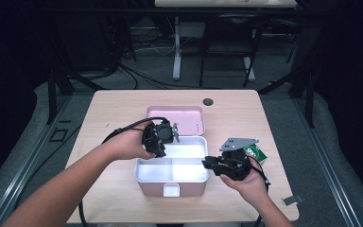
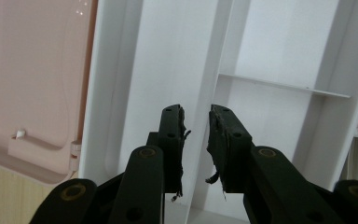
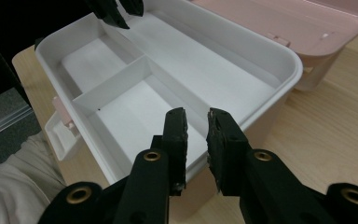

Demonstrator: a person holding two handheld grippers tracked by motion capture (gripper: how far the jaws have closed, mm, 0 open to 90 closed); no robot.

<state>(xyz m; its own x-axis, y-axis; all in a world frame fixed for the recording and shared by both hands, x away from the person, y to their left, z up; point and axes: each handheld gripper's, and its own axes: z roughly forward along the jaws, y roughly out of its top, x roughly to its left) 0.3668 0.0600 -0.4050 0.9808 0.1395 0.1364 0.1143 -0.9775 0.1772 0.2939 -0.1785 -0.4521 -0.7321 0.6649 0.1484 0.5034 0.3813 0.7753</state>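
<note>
Pink plastic storage box with white divided inner tray (image 1: 171, 170): centre of the high view, on the light wooden table (image 1: 113, 106), hinged pink lid (image 1: 175, 117) open behind it. Left gripper (image 1: 163, 135): over the tray's upper-left rim, jaws slightly apart, empty. Right gripper (image 1: 211, 164): at the tray's right wall, jaws slightly apart, empty. Green-and-white small carton (image 1: 255, 152): right of centre.

Two black grippers, one in each hand. Left gripper (image 1: 159, 136): black and chunky, with a thick black cable looping off behind. Right gripper (image 1: 222, 163): black too, with a grey three-cornered plate (image 1: 238, 144) on top and a thin black cable at the back. Two flat black jaws on each, with brass-coloured round screws along the arms. Rough, torn black pads (image 2: 216, 140) on the inside faces, with little threads hanging down. Bare forearms, no sleeves.
</note>
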